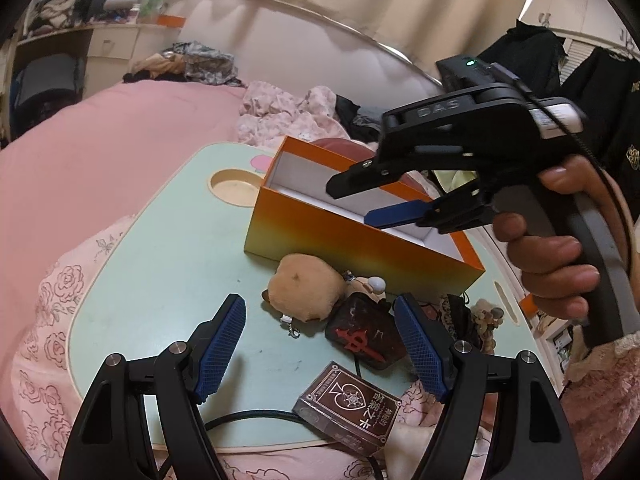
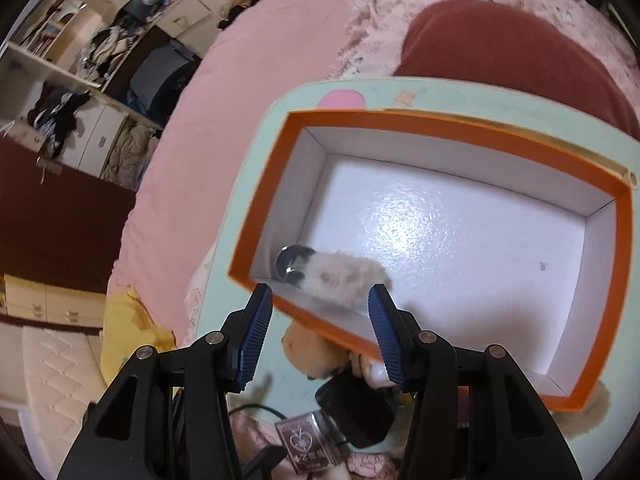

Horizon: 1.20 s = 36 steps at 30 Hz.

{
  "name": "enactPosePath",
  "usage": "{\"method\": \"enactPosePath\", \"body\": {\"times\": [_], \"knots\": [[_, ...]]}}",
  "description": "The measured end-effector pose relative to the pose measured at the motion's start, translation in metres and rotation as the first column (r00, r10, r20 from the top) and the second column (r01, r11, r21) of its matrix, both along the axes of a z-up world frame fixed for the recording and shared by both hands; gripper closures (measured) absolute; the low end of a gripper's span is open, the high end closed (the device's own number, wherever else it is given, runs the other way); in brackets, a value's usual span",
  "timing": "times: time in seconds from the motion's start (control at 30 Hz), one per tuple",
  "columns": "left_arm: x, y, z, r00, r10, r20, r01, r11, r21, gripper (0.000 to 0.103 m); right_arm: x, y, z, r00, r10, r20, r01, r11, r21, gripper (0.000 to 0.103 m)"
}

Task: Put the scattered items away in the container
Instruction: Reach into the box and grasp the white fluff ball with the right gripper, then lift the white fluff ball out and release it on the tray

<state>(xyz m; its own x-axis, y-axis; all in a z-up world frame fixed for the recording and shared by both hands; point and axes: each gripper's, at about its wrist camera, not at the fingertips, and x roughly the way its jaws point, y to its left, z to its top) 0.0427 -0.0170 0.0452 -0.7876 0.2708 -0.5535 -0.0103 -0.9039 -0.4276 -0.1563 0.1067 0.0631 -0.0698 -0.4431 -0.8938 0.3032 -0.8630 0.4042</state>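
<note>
Fingers of the right gripper (image 2: pixel 320 336) are standing apart and holding nothing, hanging over the near corner of the orange box (image 2: pixel 264 216). Inside that corner one fluffy white item with a dark ring (image 2: pixel 340 274) is lying on the white floor, so the drop looks done and the right hand (image 1: pixel 560 248) seems free to go back for more. Fingers of the left gripper (image 1: pixel 320 350) are also spread wide and empty, pointing down at the pile on the mint table (image 1: pixel 160 264).

Waiting outside the box, I am counting one tan plush toy (image 1: pixel 308 290), one dark block with a red mark (image 1: pixel 366 338), one brown card pack (image 1: pixel 348 410) and a small clump of trinkets (image 1: pixel 476 322) too tangled to count. The next move is likely calling for a gripper to straddle the plush toy or the block, close, and lift it over the orange wall.
</note>
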Motion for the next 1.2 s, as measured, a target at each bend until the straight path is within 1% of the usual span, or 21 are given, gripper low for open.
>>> {"method": "enactPosePath", "body": {"times": [0.1, 0.23, 0.33, 0.37, 0.43, 0.47, 0.5, 0.53, 0.6, 0.67, 0.83, 0.93, 1.03, 1.1, 1.2], "knots": [[0.0, 0.001, 0.001, 1.0, -0.004, -0.002, 0.004, 1.0, -0.004, 0.026, -0.005, -0.004, -0.01, 0.999, -0.007, 0.038, 0.006, 1.0, 0.009, 0.052], [-0.002, 0.0, 0.0, 1.0, -0.008, 0.002, 0.008, 1.0, -0.005, 0.026, -0.013, -0.012, -0.023, 0.998, -0.016, 0.055, 0.013, 0.998, 0.054, 0.052], [-0.002, -0.001, -0.001, 1.0, -0.009, 0.007, 0.009, 1.0, -0.002, 0.026, -0.018, -0.015, -0.032, 0.998, -0.032, 0.046, 0.028, 0.995, 0.096, 0.052], [-0.002, -0.001, -0.001, 1.0, -0.008, 0.007, 0.008, 1.0, -0.001, 0.026, -0.019, -0.016, -0.036, 0.999, -0.032, 0.034, 0.028, 0.993, 0.112, 0.054], [-0.001, -0.002, -0.001, 1.0, -0.007, 0.007, 0.007, 1.0, 0.0, 0.026, -0.021, -0.016, -0.039, 0.999, -0.032, 0.026, 0.029, 0.994, 0.102, 0.076], [-0.001, -0.002, -0.001, 1.0, -0.006, 0.008, 0.006, 1.0, 0.001, 0.026, -0.022, -0.013, -0.04, 0.999, -0.033, 0.032, 0.031, 0.997, 0.078, 0.084], [-0.002, -0.003, -0.001, 1.0, -0.005, 0.008, 0.005, 1.0, 0.002, 0.026, -0.022, -0.011, -0.039, 0.999, -0.034, 0.036, 0.032, 0.998, 0.06, 0.085], [-0.001, -0.003, -0.002, 1.0, -0.005, 0.009, 0.005, 1.0, 0.003, 0.026, -0.021, -0.008, -0.036, 0.999, -0.039, 0.024, 0.038, 0.998, 0.057, 0.09], [-0.002, -0.001, -0.002, 1.0, -0.006, 0.011, 0.006, 1.0, 0.003, 0.026, -0.019, -0.003, -0.027, 0.999, -0.039, -0.023, 0.041, 0.997, 0.068, 0.094], [-0.003, 0.001, -0.003, 1.0, -0.01, 0.015, 0.01, 1.0, 0.001, 0.026, -0.015, 0.003, -0.015, 0.997, -0.043, -0.063, 0.047, 0.997, 0.063, 0.094], [-0.003, 0.003, -0.003, 1.0, -0.017, 0.018, 0.017, 1.0, -0.009, 0.026, -0.008, 0.024, 0.013, 0.991, -0.065, -0.113, 0.065, 0.998, -0.009, 0.095], [-0.001, 0.003, -0.004, 1.0, -0.014, 0.019, 0.014, 1.0, -0.008, 0.026, 0.004, 0.037, 0.03, 0.988, -0.066, -0.143, 0.058, 0.997, -0.057, 0.095], [-0.002, 0.001, -0.005, 1.0, -0.011, 0.026, 0.011, 1.0, -0.005, 0.026, 0.024, 0.046, 0.046, 0.98, -0.055, -0.192, 0.039, 0.995, -0.087, 0.095], [-0.003, 0.001, -0.005, 0.999, -0.009, 0.031, 0.01, 1.0, -0.006, 0.026, 0.037, 0.051, 0.052, 0.978, -0.042, -0.204, 0.019, 0.994, -0.111, 0.095], [-0.004, -0.001, -0.003, 0.999, -0.008, 0.037, 0.009, 1.0, -0.012, 0.026, 0.058, 0.058, 0.05, 0.979, -0.008, -0.206, -0.019, 0.991, -0.131, 0.095]]}}
